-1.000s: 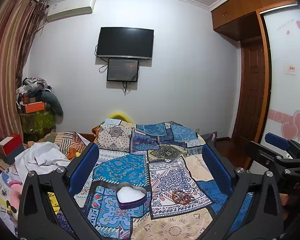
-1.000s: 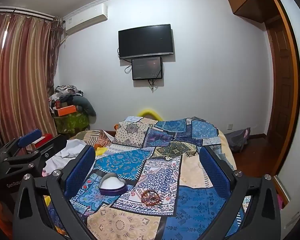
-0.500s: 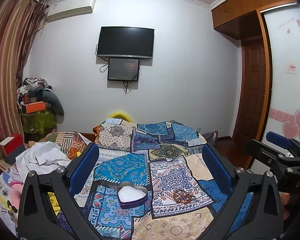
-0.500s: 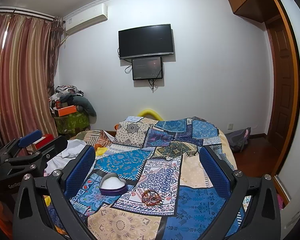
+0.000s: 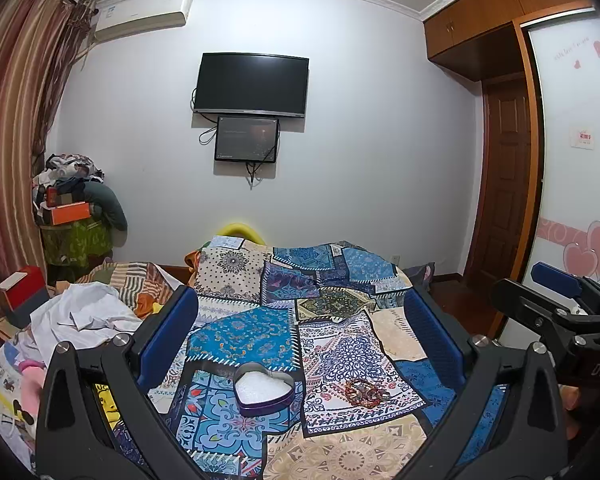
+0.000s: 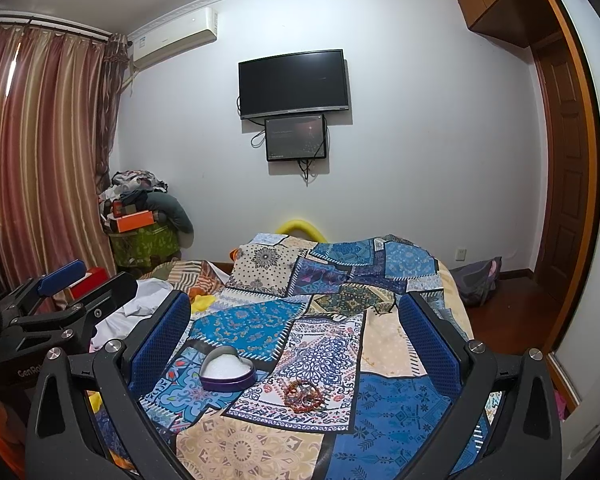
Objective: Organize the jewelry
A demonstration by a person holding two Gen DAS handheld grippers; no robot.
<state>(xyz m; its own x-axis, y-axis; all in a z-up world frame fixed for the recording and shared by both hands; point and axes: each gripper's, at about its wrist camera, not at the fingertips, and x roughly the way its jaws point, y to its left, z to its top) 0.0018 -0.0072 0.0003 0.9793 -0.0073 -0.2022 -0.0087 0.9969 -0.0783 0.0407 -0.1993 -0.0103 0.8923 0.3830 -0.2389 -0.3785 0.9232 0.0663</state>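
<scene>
- Since a second earlier almost nothing had moved: both views held nearly the same framing, with the left wrist view drifting only a touch, so the heart-shaped tin (image 5: 263, 389) sat a shade lower between its fingers.
- The left gripper (image 5: 300, 336) was spread wide and held nothing; the right gripper (image 6: 294, 334) was likewise wide apart and empty, both hovering well above the patchwork bedspread (image 5: 332, 344).
- The jewelry (image 5: 365, 390), a small reddish tangle of what looked like beaded bracelets, lay on the cloth just to the right of the tin, near it but apart. At this size I could not tell how many pieces were in the pile.
- The tin stood open with a white lining, and nothing had been placed in it yet as far as the pictures showed.
- Judged from here, the risks were these: the pile is low and loose on soft cloth, so a pinch could catch the fabric along with the beads, or lift only one strand and drag the rest.
- The tin is light and unsupported on bedding, so a nudge from a finger during the drop could tip or slide it.
</scene>
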